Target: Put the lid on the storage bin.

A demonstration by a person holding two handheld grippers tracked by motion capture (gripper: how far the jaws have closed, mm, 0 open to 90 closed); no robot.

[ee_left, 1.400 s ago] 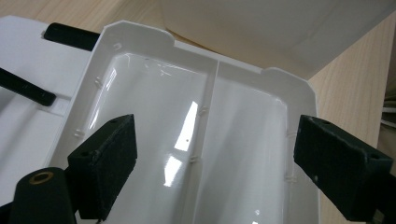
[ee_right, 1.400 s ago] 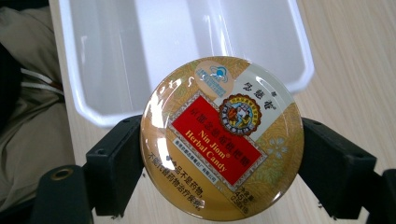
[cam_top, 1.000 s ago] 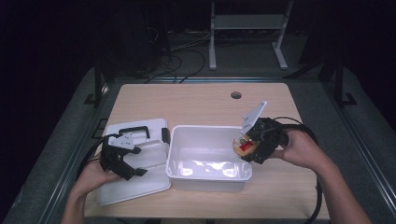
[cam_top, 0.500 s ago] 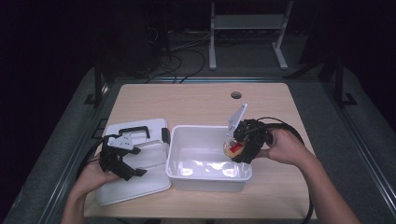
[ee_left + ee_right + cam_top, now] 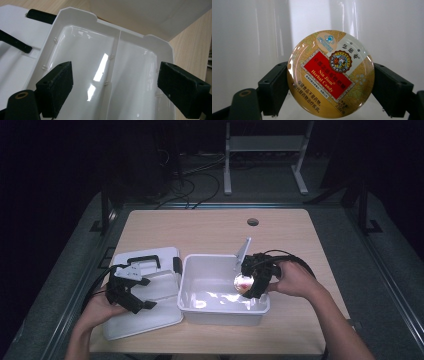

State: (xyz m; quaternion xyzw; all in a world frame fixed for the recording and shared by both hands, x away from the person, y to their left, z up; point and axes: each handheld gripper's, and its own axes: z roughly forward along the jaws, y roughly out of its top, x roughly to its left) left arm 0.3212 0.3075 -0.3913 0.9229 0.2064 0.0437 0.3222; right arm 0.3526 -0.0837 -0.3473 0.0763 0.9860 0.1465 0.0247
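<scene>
1. Your right claw [image 5: 246,284] is clamped on a round candy tin [image 5: 330,74], one pad on each side of its rim, and holds it over the right end of the white bin [image 5: 200,312]. The grip sits on a smooth curved edge, so a slight twist could let the tin pivot or pop out.
2. Release it high and it will likely land on edge and roll or clatter against the bin wall.
3. Your right hand [image 5: 295,279] is close over the bin's rim; dipping further could knock the bin sideways across the bench [image 5: 210,227].
4. Your left claw [image 5: 131,296] is spread wide with nothing in it, poised above the white lid [image 5: 150,320] lying just beside the bin. Pressing down there could tip the lid.
5. The bench is pale wood with a cable hole [image 5: 253,222]. The room around it is dark, with cables [image 5: 200,175] on the floor and a metal stand [image 5: 262,155] behind.
</scene>
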